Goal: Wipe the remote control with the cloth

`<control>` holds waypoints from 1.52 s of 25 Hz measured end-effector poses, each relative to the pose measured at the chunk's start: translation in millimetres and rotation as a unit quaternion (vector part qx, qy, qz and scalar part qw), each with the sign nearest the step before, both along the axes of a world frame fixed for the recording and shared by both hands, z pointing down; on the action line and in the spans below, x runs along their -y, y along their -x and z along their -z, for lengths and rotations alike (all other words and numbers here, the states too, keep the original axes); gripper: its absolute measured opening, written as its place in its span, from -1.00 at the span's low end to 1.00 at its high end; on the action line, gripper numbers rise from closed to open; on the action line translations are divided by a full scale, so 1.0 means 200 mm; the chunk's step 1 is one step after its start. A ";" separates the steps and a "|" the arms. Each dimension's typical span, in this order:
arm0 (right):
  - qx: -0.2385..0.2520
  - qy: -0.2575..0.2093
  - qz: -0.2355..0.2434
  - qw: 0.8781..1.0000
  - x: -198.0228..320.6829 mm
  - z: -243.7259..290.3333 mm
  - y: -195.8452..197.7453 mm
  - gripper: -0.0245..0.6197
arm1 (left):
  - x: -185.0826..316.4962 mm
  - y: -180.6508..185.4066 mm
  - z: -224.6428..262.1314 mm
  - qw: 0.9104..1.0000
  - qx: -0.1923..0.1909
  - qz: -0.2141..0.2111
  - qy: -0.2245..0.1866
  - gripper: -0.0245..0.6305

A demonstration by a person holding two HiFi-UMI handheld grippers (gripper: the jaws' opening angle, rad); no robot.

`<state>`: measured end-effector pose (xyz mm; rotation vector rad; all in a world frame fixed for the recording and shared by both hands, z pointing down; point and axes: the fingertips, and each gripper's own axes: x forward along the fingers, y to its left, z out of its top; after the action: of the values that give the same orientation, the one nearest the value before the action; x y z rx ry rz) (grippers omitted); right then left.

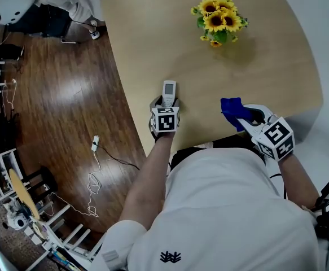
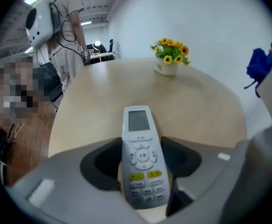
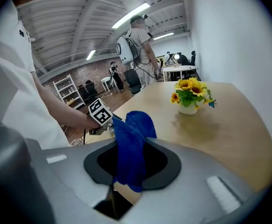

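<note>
Between the jaws of the left gripper [image 1: 166, 103] sits the white remote control [image 2: 142, 160], clamped near its lower end, with the screen end jutting out ahead of the tips and the buttons facing up; it is held low over the pale wooden table [image 1: 153, 44], close to the table's near edge, though whether it touches the top I cannot tell; off to that gripper's right, well apart from it, the right gripper [image 1: 243, 115] is closed on a blue cloth [image 3: 130, 146], pinched in a bunch so that one fold stands up above the jaws and a tail hangs below them; cloth and remote control are not touching; ahead of both grippers, further across the table, stands a small white pot of sunflowers [image 1: 218, 20], nearer the right gripper's line than the left's; beyond the table's far edge, ahead of the right gripper, a person [image 3: 138, 41] with a white pack on the back is standing.
</note>
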<state>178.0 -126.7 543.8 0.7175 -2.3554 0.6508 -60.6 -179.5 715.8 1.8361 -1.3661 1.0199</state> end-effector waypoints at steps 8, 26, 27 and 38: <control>-0.002 -0.014 0.013 1.000 0.03 0.02 0.07 -0.66 | -0.03 -0.07 0.14 0.998 -0.036 -0.051 -0.029 -0.08; 0.115 -0.197 0.157 0.961 0.24 0.84 0.84 -0.66 | 0.03 -0.42 1.16 0.928 -0.066 -0.303 -0.205 -0.08; 0.117 -0.193 0.166 0.960 0.18 0.84 0.91 -0.66 | 0.01 -0.43 1.18 0.927 -0.069 -0.305 -0.208 -0.08; 0.077 -0.221 0.146 0.961 0.12 0.76 0.99 -0.66 | -0.15 -0.36 1.28 0.913 -0.059 -0.321 -0.244 -0.08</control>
<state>-19.8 -151.5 391.5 0.4951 -2.7145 0.0484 10.9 -148.9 458.9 2.7912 -1.0086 0.8875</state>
